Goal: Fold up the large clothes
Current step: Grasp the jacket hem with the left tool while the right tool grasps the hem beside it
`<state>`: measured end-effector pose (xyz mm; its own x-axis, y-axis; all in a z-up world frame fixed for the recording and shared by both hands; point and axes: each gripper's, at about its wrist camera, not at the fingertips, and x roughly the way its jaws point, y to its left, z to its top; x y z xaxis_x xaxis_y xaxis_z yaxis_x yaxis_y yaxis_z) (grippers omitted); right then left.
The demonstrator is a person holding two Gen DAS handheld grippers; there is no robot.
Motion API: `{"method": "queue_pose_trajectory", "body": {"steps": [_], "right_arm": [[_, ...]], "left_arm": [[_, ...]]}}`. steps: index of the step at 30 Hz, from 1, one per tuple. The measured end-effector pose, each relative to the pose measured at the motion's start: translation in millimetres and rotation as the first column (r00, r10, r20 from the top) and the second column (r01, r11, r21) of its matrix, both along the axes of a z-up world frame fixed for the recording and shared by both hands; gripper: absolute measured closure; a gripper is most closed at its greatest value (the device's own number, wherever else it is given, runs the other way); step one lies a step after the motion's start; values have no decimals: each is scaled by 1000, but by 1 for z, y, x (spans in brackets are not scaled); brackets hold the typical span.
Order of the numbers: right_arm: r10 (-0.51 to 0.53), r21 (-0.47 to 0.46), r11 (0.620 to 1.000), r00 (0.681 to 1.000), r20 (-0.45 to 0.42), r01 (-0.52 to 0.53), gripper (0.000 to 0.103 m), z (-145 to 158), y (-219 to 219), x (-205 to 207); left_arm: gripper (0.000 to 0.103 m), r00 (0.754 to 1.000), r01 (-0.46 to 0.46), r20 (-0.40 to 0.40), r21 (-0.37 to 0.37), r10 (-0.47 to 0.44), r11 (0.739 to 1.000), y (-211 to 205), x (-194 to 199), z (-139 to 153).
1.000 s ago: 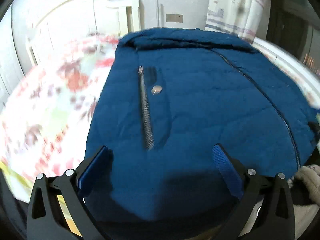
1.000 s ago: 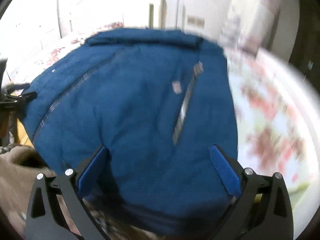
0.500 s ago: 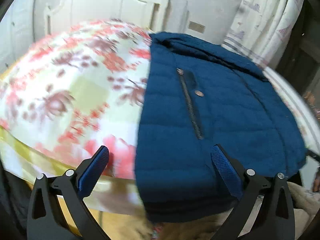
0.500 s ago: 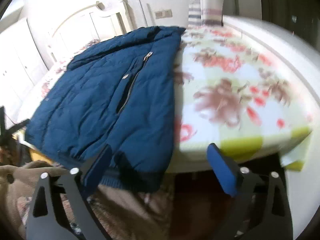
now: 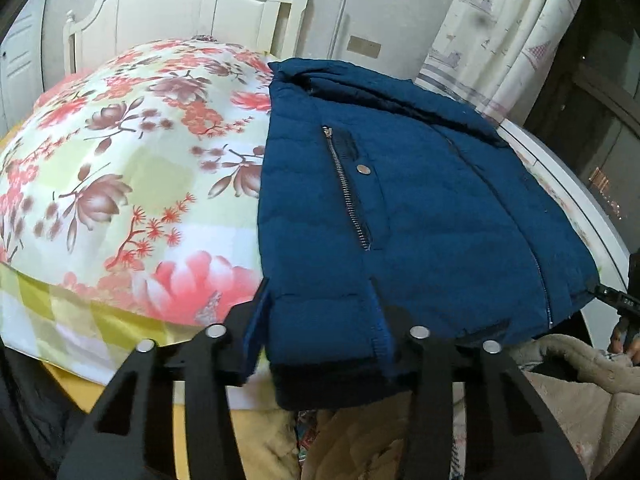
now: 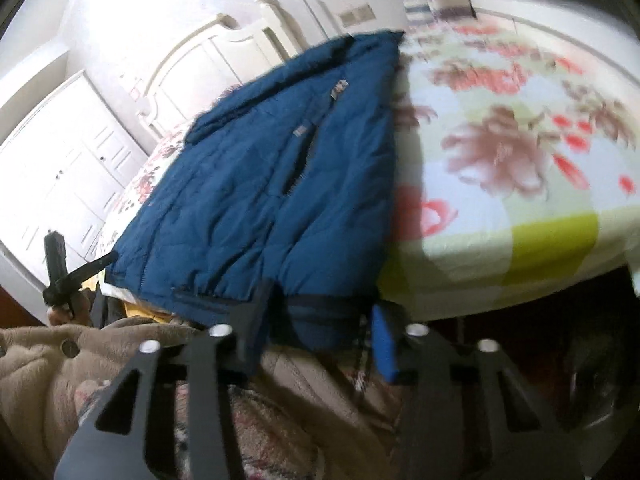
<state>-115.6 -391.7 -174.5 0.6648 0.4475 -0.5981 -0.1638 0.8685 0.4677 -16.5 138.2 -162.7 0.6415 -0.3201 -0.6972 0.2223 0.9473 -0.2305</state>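
Two claws close on the hem of a blue jacket

Left wrist view: the left claw [image 5: 320,316] sits at the near left corner of the blue jacket [image 5: 420,208], which lies flat on the bed [image 5: 120,184] with its hem hanging a little over the near edge. Its jaws have just been closing, and the corner of the hem is between them; the blue pads [image 5: 378,312] press into the padded cloth on either side, so the claw is clamped on the jacket. A pocket zip [image 5: 346,188] with a metal snap [image 5: 363,168] beside it runs up the front panel. The flowered bedspread is bare to the left of the jacket. A white headboard [image 5: 192,12] stands at the far end, and a pale curtain [image 5: 504,36] hangs to the right. At the right edge, part of the right claw [image 5: 624,300] shows at the jacket's other hem corner.

Right wrist view: this picture is blurred. The right claw [image 6: 320,320] is at the near right corner of the jacket [image 6: 280,184], its jaws just drawn in, with the dark hem band [image 6: 320,312] lying between the pads [image 6: 384,340]. They look to be pinching the cloth. The left claw [image 6: 68,276] appears at the far left, at the other corner of the hem. A fleecy beige sleeve [image 6: 80,360] fills the lower left. White cupboard doors [image 6: 60,176] stand beyond the bed.
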Motion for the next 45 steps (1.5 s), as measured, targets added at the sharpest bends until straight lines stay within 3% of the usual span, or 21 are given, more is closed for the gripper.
{"method": "queue_pose_trajectory", "body": {"steps": [4, 6, 7, 10, 12, 14, 19, 26, 30, 33, 36, 40, 41, 44, 45], "right_arm": [[1, 0, 1000, 999, 32, -1, 65, 3, 3, 10], [3, 32, 999, 999, 52, -5, 64, 0, 0, 16], [7, 53, 999, 999, 46, -10, 64, -1, -2, 21], [29, 41, 999, 998, 53, -32, 64, 0, 6, 36], [44, 17, 999, 998, 51, -45, 64, 2, 12, 38], [60, 10, 998, 997, 51, -61, 64, 2, 10, 33], [78, 27, 996, 996, 53, -79, 65, 0, 3, 21], [75, -43, 996, 996, 57, -73, 65, 4, 17, 28], [72, -42, 997, 996, 54, -70, 66, 4, 16, 25], [73, -13, 997, 996, 55, -72, 66, 2, 10, 22], [70, -2, 998, 995, 69, -70, 66, 3, 12, 25], [60, -2, 998, 996, 66, -60, 66, 1, 13, 31], [59, 4, 998, 996, 65, -60, 65, 1, 14, 30], [59, 9, 998, 996, 68, -59, 64, 1, 13, 30], [57, 8, 998, 996, 68, -57, 64, 1, 13, 31]], "left_arm": [[61, 1000, -22, -12, -88, 21, 996, 10, 6, -5], [49, 1000, -21, -13, -114, 20, 993, 10, 9, -6], [48, 1000, -14, -13, -124, 12, 992, 9, 10, -5], [47, 999, 39, -16, -138, -41, 990, -2, 14, -4], [54, 997, 67, -19, -165, -71, 984, -2, 13, -4], [59, 997, 73, -27, -146, -78, 987, 2, 10, -3], [59, 993, 70, -79, -151, -83, 986, 13, 2, -9], [56, 991, 80, -97, -138, -94, 987, 4, 6, -7], [56, 989, 77, -113, -168, -97, 983, 8, 6, -8], [57, 993, 71, -73, -215, -88, 974, 9, 3, 0], [58, 996, 75, -28, -175, -81, 982, 1, 7, 11], [58, 995, 31, -92, -117, -42, 993, -9, 32, -3], [55, 997, 30, -73, -104, -38, 994, -13, 31, -3], [22, 996, 58, -54, -100, -64, 993, -23, 31, -3], [22, 997, 57, -45, -86, -61, 995, -27, 30, -4]]}}
